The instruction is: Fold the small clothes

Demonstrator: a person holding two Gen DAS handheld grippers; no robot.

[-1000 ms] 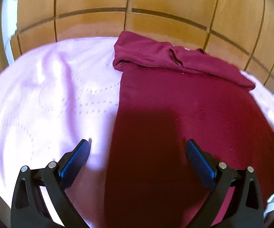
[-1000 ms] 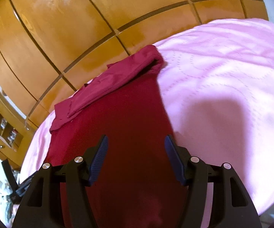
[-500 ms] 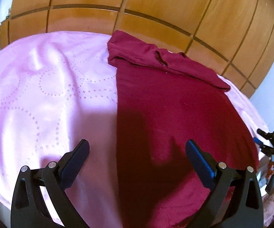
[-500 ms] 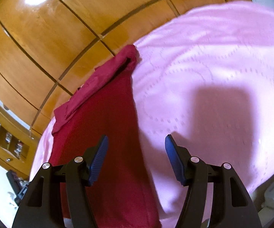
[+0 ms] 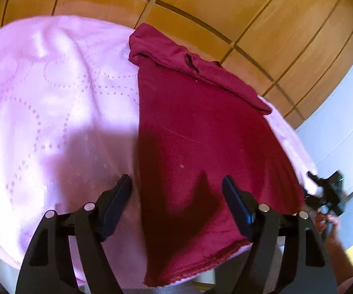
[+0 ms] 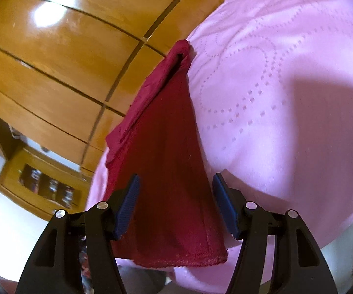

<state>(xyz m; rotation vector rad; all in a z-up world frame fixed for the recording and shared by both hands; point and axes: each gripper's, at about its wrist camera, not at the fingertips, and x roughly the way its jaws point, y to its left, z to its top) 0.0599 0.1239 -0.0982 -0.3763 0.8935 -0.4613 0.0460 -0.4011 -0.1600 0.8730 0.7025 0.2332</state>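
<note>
A dark red garment [image 5: 201, 132] lies flat on the pink quilted bed cover [image 5: 49, 112], its far end folded over near the wooden headboard, its near hem at the bed's edge. My left gripper [image 5: 176, 183] is open above the near hem. My right gripper [image 6: 175, 181] is open over the same garment [image 6: 166, 161] at its near hem; it also shows at the left wrist view's right edge [image 5: 328, 191].
A wooden panelled headboard [image 5: 201, 7] stands behind the bed. A wooden shelf unit [image 6: 41, 183] with small items stands at the left in the right wrist view. The bed edge [image 6: 274, 257] is close below both grippers.
Both grippers have drawn back toward the near bed edge, so the garment's near hem now shows. The left gripper's fingers are closer together. The garment has not moved.
</note>
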